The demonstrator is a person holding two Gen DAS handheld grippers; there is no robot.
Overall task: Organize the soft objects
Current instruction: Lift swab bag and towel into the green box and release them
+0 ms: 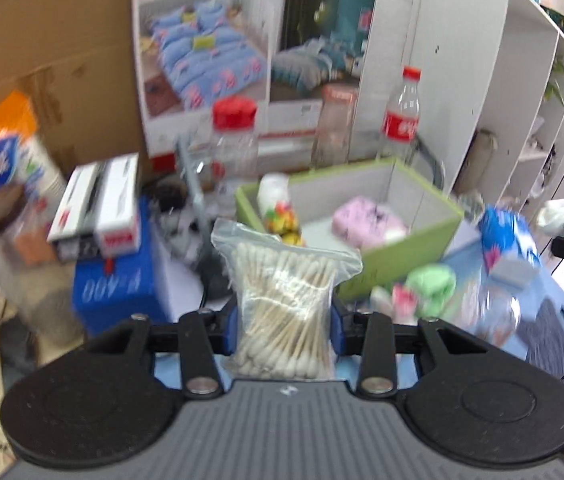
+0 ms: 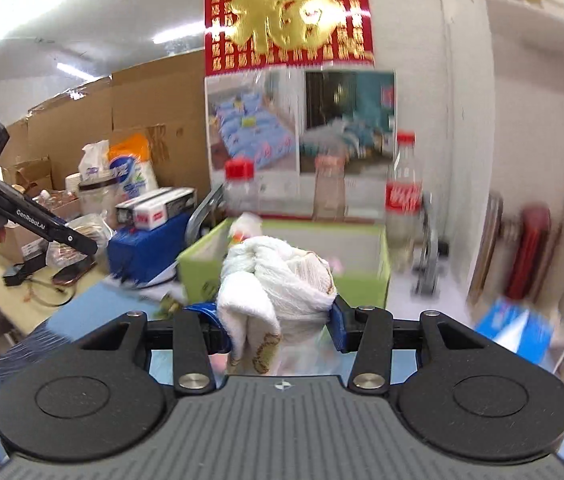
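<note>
A: Left wrist view. Left gripper [image 1: 284, 322] is clamped narrow on a swab bag [image 1: 285, 304], pads pressing its lower half, bag upright and clear of the bench [image 1: 462, 258]. Green box [image 1: 402, 248] sits just beyond it, open top. Inside: a pink bundle [image 1: 368, 220] and a small bottle [image 1: 276, 204] leaning in the near-left corner.

B: Loose items outside?

A: A green soft lump [image 1: 432, 286] on the bench just right of the box front, a blue pack [image 1: 508, 242] farther right. Picture is smeared; the edges are hard to read.

B: Risk there?

A: My guess: the bag is slick plastic and held low, so the top could flop or the bag slide out if swung fast. The box's near wall is also in the way; a low carry would snag it.

A: Right wrist view. Right gripper [image 2: 278, 322] is closed tight on a white towel [image 2: 276, 280], bunched between the pads, a tail hanging below. Same box [image 2: 362, 284] directly behind it. The left tool [image 2: 22, 208] shows at far left, well apart.

B: Trouble?

A: The hanging tail could catch the rim or drape outside. The cola bottle [image 2: 404, 196] stands just beside the box's right rear corner; a wide swing might tip it. Both hands heading for one box could crowd each other.
</note>
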